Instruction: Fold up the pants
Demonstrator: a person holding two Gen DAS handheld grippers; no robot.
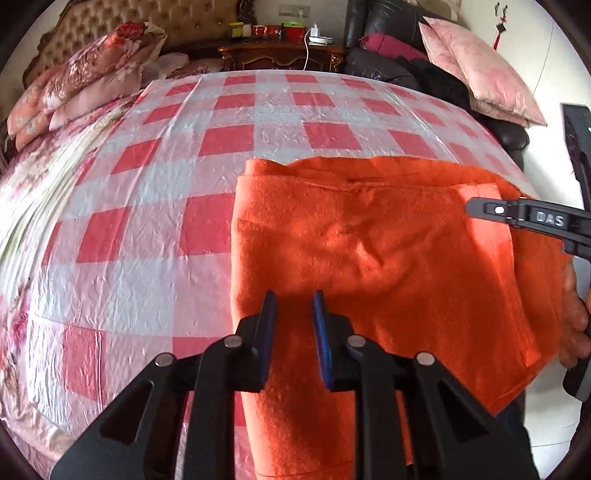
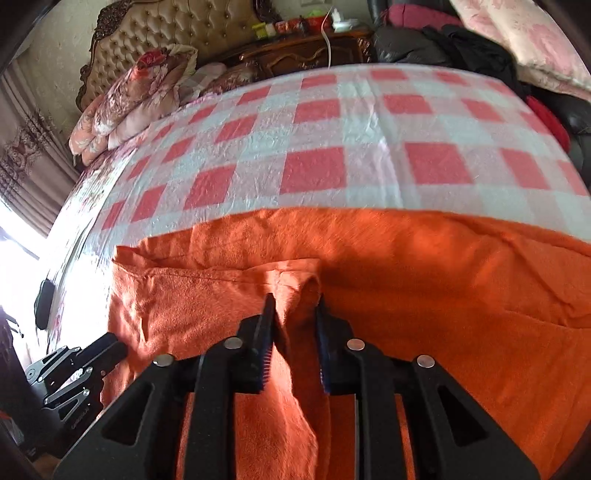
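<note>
Orange fleece pants lie folded on the red and white checked plastic sheet near the bed's front edge. My left gripper is at their near left part, with orange cloth filling the narrow gap between its blue pads. My right gripper is shut on a raised ridge of the pants that runs up between its fingers. In the left wrist view the right gripper reaches in over the pants' right edge, with the hand that holds it below. The right wrist view shows the left gripper at the cloth's near left corner.
Folded floral quilts are piled at the far left by a tufted headboard. A carved nightstand with small items stands behind the bed. A pink pillow and dark clothes lie on a black sofa at the far right.
</note>
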